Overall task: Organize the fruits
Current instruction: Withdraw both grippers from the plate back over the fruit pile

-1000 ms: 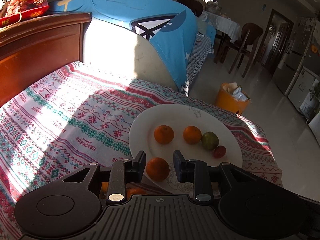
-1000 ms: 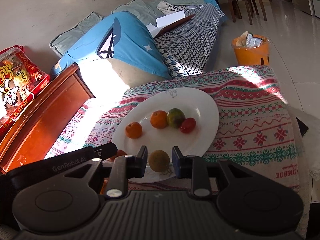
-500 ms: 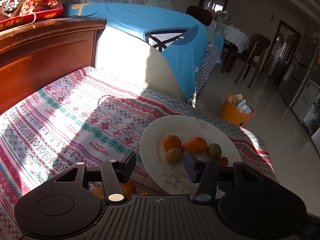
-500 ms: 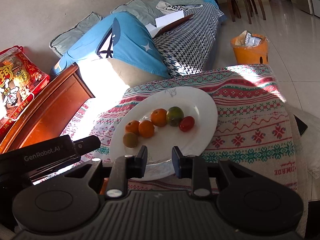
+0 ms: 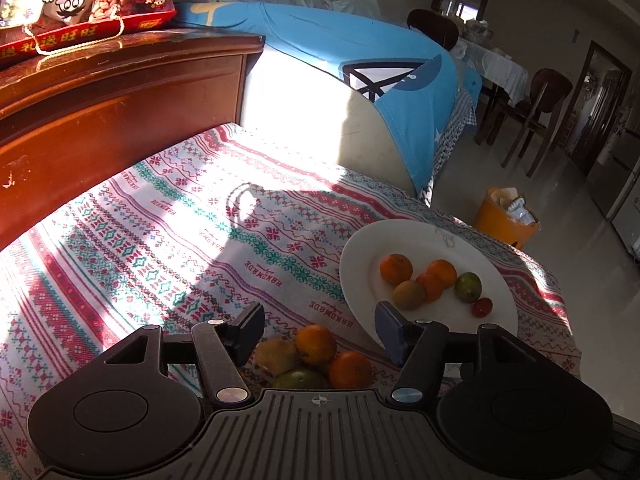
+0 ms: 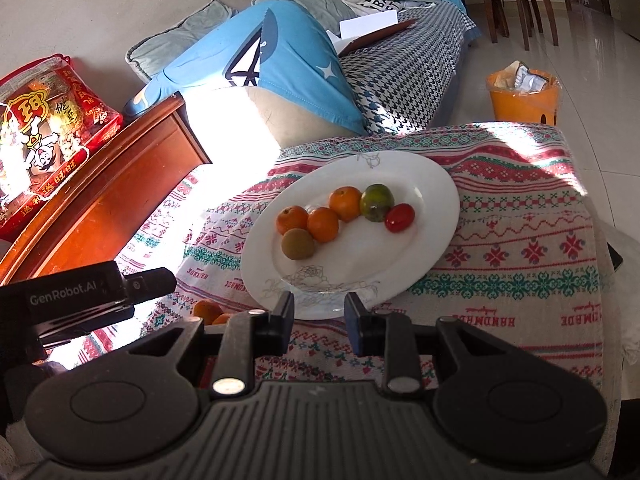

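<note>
Left gripper (image 5: 318, 330) spread wide, empty, over 4 loose fruits (image 5: 314, 354) — right gripper (image 6: 319, 316) parted, empty, beside white plate (image 6: 434, 200) holding 6.

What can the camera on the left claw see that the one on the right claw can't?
Only the left view shows the whole loose pile of fruit on the cloth, right between the open left claw: two oranges, a brownish fruit and a greenish one. The right view catches just a bit of orange there. Only the right view shows the open, empty right claw, the left tool's body and the white paper on the checked sofa. Both show the white plate with six fruits, the patterned cloth, the red snack bag and the orange bin.
</note>
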